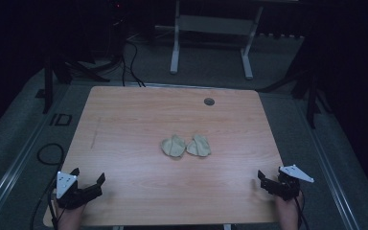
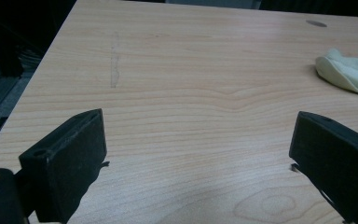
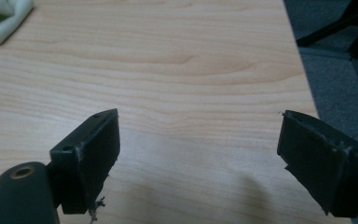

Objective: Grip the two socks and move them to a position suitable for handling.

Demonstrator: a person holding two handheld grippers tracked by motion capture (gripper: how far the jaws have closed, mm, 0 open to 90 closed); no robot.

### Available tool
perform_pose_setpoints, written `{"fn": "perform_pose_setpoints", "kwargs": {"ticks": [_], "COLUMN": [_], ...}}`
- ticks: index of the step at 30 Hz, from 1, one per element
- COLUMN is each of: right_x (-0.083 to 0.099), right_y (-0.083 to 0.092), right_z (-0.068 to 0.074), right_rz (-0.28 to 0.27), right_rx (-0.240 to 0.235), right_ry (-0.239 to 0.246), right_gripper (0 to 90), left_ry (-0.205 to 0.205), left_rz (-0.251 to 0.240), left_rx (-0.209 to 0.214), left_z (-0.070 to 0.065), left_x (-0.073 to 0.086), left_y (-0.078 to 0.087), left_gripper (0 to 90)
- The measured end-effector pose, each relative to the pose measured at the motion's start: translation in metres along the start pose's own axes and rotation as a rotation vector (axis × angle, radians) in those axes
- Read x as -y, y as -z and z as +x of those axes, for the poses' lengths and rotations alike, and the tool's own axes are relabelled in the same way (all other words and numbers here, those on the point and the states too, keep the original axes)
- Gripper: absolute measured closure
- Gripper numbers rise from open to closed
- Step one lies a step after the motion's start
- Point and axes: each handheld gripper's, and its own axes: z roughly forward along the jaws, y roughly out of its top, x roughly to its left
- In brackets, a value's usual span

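The light brown wooden worktop (image 1: pixel 139 120) has round corners and a smooth top with wavy wood lines. The room around it is dark. Grey floor runs along both sides and behind it. A white metal frame with two legs (image 1: pixel 211 33) stands on the floor past the far edge, and black cables (image 1: pixel 132 60) lie on the floor near the far left corner. A small round grey cap (image 1: pixel 209 101) sits in the worktop near the far edge. A thin pale scratch mark (image 2: pixel 114 60) runs along the left part of the wood. Two small crumpled pale beige cloths lie side by side near the middle of the worktop, just about touching: the left cloth (image 1: pixel 173 146) and the right cloth (image 1: pixel 199 145). The left tongs (image 1: pixel 87 178) are at the near left corner, wide open and holding nothing. The right tongs (image 1: pixel 264 178) are close to the near right corner, just beside the right edge, wide open too, with only bare wood between them. Both are well apart from the cloths. Bare wood lies all around the cloths, with lots of free room on every side up to the edges.
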Motion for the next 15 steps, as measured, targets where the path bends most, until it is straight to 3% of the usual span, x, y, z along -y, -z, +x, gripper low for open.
{"fn": "perform_pose_setpoints", "kwargs": {"ticks": [1, 3, 5, 6, 11, 14, 15], "right_x": [-0.0001, -0.0002, -0.0002, -0.0003, -0.0031, -0.0044, -0.0053], "right_y": [-0.0004, -0.0004, -0.0006, -0.0007, 0.0012, 0.0012, -0.0007], "right_z": [0.0004, 0.0006, 0.0005, 0.0002, 0.0038, 0.0067, 0.0096], "right_rz": [0.009, 0.008, 0.010, 0.010, 0.013, 0.026, 0.053], "right_rx": [-0.004, -0.002, -0.004, -0.002, -0.013, -0.030, -0.056], "right_ry": [0.000, 0.003, 0.001, -0.003, 0.001, 0.010, 0.024], "right_gripper": [13.1, 13.1, 13.1, 13.1, 13.2, 13.3, 13.3], "left_ry": [0.000, 0.027, 0.027, 0.020, 0.001, -0.001, 0.000], "left_rz": [0.000, -0.063, -0.063, -0.100, -0.034, -0.020, -0.019], "left_rx": [0.000, 0.072, 0.072, 0.068, 0.032, 0.027, 0.028], "left_z": [0.0000, 0.0008, 0.0008, -0.0006, -0.0001, 0.0000, -0.0001], "left_x": [0.0000, -0.0014, -0.0014, -0.0033, -0.0013, -0.0010, -0.0010], "left_y": [0.0000, 0.0032, 0.0032, 0.0056, 0.0014, 0.0006, 0.0005], "left_gripper": [3.8, 3.8, 3.8, 3.8, 3.8, 3.8, 3.8]}}
